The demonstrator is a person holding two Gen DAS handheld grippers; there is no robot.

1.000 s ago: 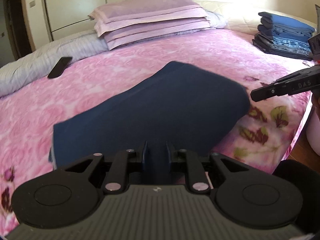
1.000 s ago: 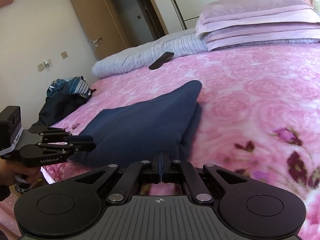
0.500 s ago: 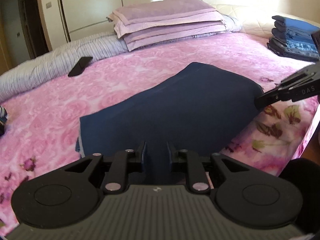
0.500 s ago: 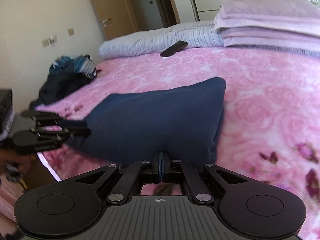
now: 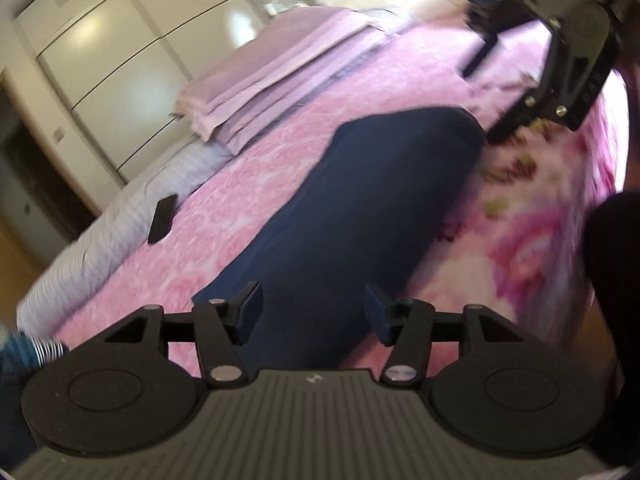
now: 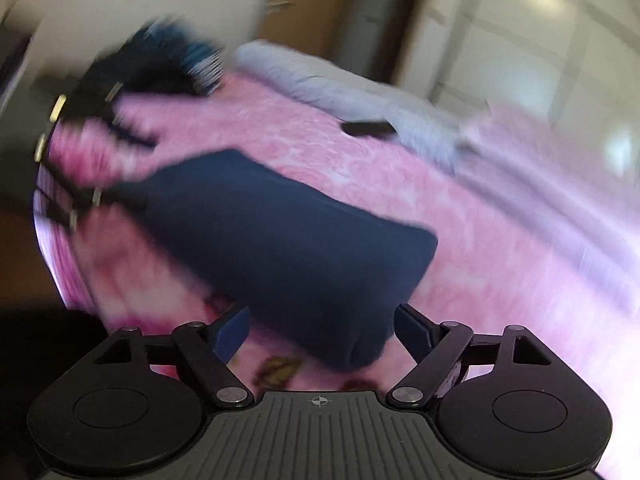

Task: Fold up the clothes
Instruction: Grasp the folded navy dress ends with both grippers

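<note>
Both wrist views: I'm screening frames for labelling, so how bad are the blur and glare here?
Left wrist view: moderate motion blur, the navy garment readable, glare patches on the wardrobe doors, fisheye bending at the edges. Right wrist view: heavier smear, the clothes pile and left claw streaked, though the right claw stays sharp.

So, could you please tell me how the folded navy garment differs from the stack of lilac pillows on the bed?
The folded navy garment is dark and lies flat as a single piece near the bed's edge, between both open grippers. The stack of lilac pillows is pale, piled in several layers, and sits far back by the wardrobe. Both rest on the pink floral bedspread.
</note>
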